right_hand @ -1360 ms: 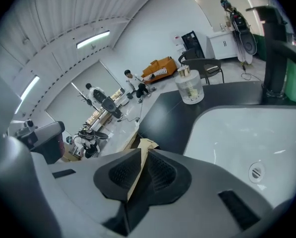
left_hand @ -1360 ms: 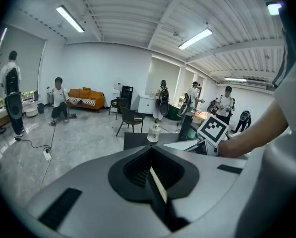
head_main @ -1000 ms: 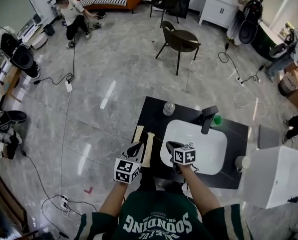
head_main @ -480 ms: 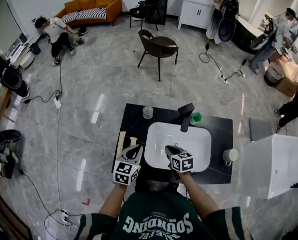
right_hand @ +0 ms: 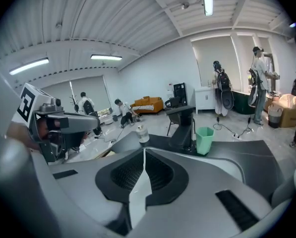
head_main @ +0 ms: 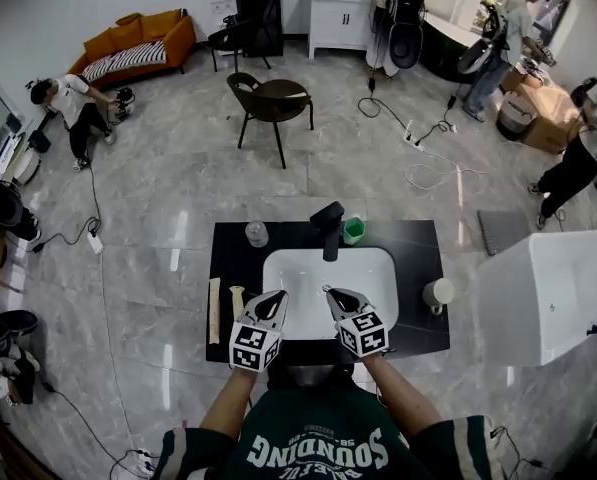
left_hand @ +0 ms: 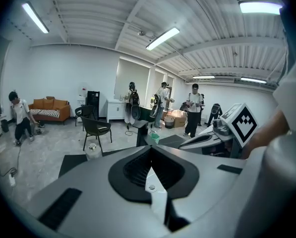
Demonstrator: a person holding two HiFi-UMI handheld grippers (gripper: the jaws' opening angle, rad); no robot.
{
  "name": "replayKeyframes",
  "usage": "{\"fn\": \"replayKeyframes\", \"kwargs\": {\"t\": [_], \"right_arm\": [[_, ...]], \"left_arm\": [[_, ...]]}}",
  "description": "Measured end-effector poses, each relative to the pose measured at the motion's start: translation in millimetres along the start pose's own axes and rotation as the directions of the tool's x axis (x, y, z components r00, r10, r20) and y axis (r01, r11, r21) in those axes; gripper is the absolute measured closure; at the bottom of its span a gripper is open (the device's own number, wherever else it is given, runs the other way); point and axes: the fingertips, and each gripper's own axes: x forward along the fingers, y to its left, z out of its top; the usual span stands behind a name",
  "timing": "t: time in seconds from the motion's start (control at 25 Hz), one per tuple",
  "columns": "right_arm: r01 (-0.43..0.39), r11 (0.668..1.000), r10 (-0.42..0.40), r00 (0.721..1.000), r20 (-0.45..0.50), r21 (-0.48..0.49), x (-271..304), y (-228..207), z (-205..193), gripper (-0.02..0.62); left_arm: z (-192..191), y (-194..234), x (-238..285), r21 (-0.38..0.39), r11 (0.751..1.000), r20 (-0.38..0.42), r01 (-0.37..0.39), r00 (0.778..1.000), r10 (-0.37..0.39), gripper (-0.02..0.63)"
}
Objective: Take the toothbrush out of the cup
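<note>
— Looking from above, what is the biggest thing in front of the person?
— It is the black rectangular counter [head_main: 418, 258]. In its middle sits the white rounded basin [head_main: 308, 278], with a black block-shaped tap [head_main: 327, 230] at its far side.
— And the two tools?
— The left gripper [head_main: 275, 299] and the right gripper [head_main: 334, 295] hover side by side over the near rim of the basin, and both point away from the person. In each gripper view the jaws are pressed together, with nothing between them.
— Where is the cup?
— The small green plastic cup [head_main: 353, 230] stands just right of the tap, across the basin from the right gripper. So the right gripper is the nearer one, I think. A white round cup [head_main: 438, 293] stands also near the right end of the counter.
— Is the toothbrush inside?
— I see no handle above the green rim, also not in the right gripper view. The inside of the white cup is too small to tell. A thin pale wooden stick [head_main: 236, 303] lies flat on the counter, near the left gripper on its left side, with its long axis running away from the person. It may be the toothbrush, but I cannot be sure.
— What does the next move need?
— In my judgement, the jaws must open first.
</note>
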Motion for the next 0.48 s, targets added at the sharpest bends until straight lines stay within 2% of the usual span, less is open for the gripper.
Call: {"fn": "replayKeyframes", "kwargs": {"t": [0.48], "right_arm": [[0.093, 0.996, -0.091, 0.984, 0.156, -0.010, -57, -39, 44, 0.549]], "left_arm": [[24, -39, 40, 0.038, 0.997, 0.017, 0.072, 0.997, -0.073, 0.595]]}}
